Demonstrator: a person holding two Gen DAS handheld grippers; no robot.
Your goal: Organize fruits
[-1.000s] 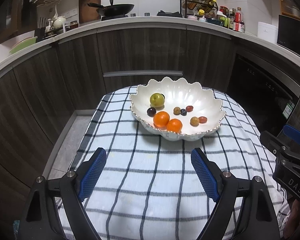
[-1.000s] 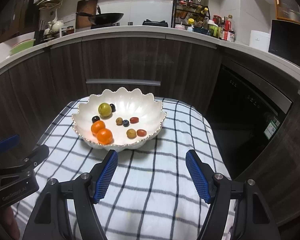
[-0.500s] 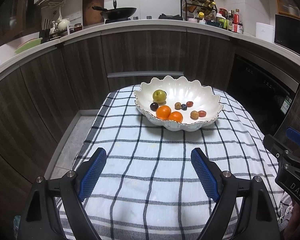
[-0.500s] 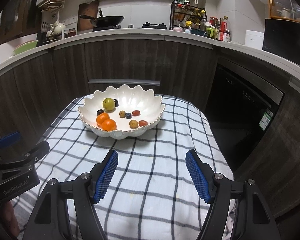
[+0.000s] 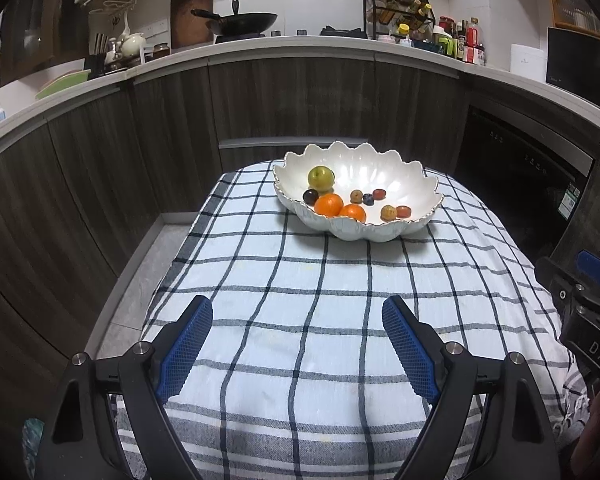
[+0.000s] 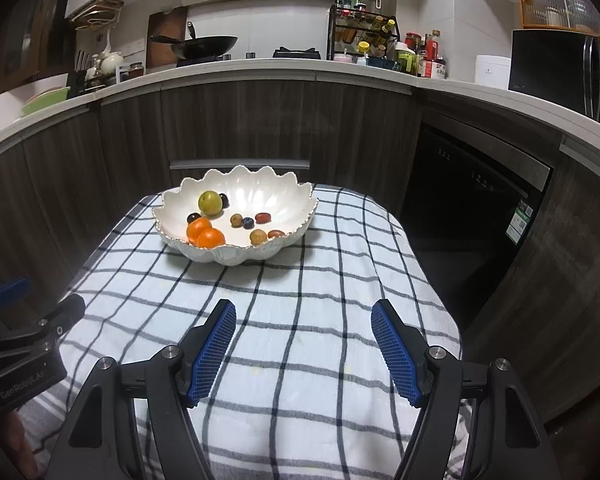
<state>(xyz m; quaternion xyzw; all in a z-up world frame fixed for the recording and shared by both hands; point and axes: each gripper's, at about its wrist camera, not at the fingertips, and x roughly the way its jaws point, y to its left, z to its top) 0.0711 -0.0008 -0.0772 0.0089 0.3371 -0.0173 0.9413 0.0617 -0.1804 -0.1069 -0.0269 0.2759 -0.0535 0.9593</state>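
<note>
Bowl [image 5: 404, 184] upright on checked cloth [image 5: 300, 320], fruits [image 5: 329, 205] inside; both claws apart, empty.

1. We see a white bowl [image 5: 404, 184] with a thin gold rim.
2. In it we count two orange fruits [image 5: 329, 205], one yellow-green fruit [image 5: 321, 177], and small dark purple, tan and red ones.
3. The tablecloth [image 5: 300, 304] is white with a dark blue check.
4. Our gripper pads [image 6: 214, 350] are blue on black arms.
5. The cabinets [image 6: 240, 120] are dark wood grain.
</note>
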